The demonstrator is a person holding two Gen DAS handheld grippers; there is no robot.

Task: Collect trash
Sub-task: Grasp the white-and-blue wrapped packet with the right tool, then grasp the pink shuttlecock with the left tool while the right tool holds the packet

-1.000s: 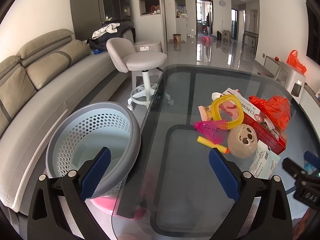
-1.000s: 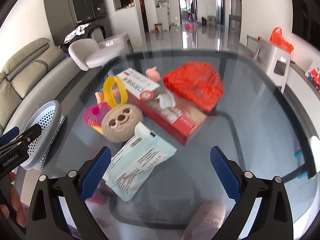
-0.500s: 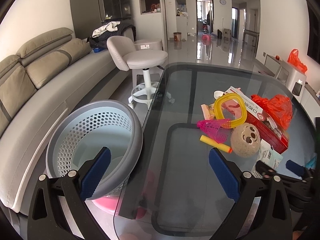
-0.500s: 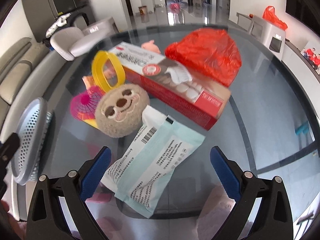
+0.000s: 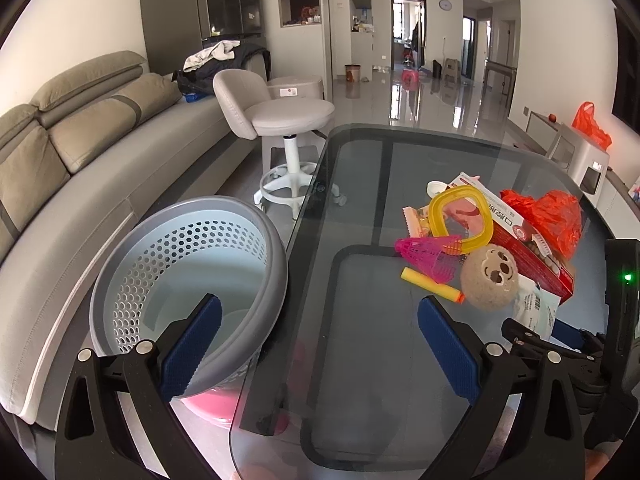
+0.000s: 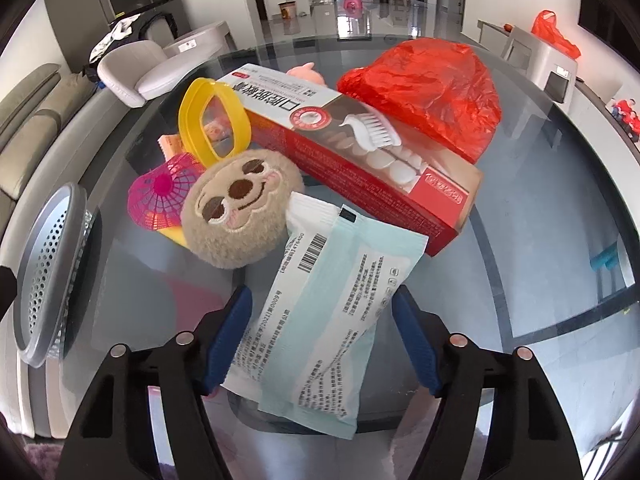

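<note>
A pale blue and white packet (image 6: 340,312) lies flat on the glass table (image 6: 540,240), partly under a plush sloth ball (image 6: 240,208). My right gripper (image 6: 320,336) points down at it, jaws closing, with the packet between the blue pads (image 6: 228,332); the pads stand at its edges without visibly squeezing it. The left wrist view shows the same packet (image 5: 536,304) and the right gripper (image 5: 560,356) at the far right. My left gripper (image 5: 320,346) hangs open with nothing in it, over the table's left edge and the grey perforated bin (image 5: 160,256).
Behind the packet are a red toothpaste box (image 6: 360,160), a red plastic bag (image 6: 428,96), a yellow ring (image 6: 192,120), a pink shuttlecock (image 6: 160,196) and a yellow foam dart (image 5: 432,280). A stool (image 5: 288,116) and sofa (image 5: 80,140) stand left of the table.
My right gripper has come down and closer over the packet, and its jaws have narrowed around it. The left gripper has stayed still and open.
</note>
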